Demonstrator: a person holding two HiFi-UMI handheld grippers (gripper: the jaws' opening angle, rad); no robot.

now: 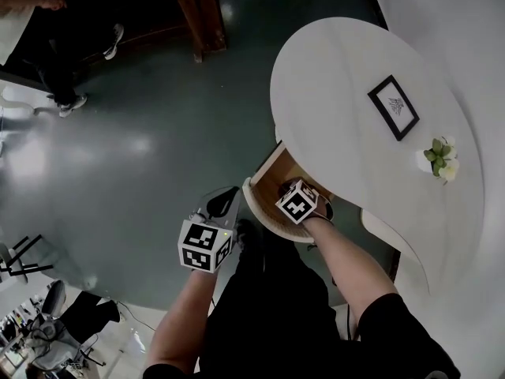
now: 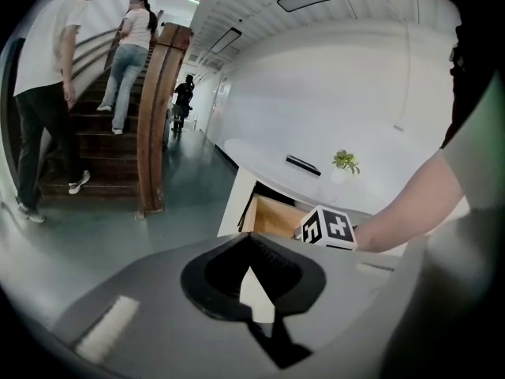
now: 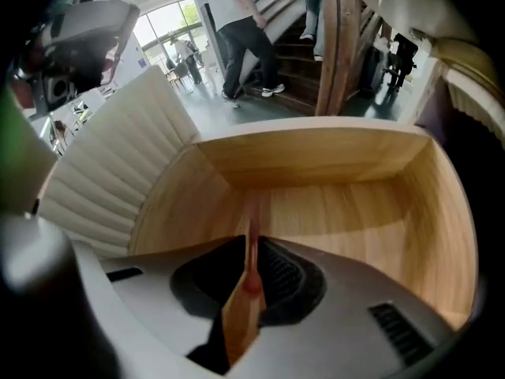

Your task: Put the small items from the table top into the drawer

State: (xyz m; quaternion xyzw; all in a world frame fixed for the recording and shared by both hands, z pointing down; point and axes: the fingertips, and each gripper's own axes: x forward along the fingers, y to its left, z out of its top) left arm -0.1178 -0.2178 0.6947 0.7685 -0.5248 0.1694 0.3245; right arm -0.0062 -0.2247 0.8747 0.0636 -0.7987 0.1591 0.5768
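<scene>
Two grippers are in view. The left gripper (image 2: 250,239) hangs at 8 o'clock from the one open drawer (image 1: 270,178), its jaws pressed together on nothing. The right gripper (image 3: 252,239) is inside that drawer, over the wooden floor, jaws closed on one thin reddish strip (image 3: 251,284); what it is I cannot tell. One white table (image 1: 339,77) bears two things: a picture frame (image 1: 393,106) at 2 o'clock from the drawer and a potted plant (image 1: 439,158) at 3 o'clock. The person's right forearm (image 1: 347,259) crosses the drawer's front. Two people (image 2: 47,93) stand on the staircase (image 2: 102,144).
</scene>
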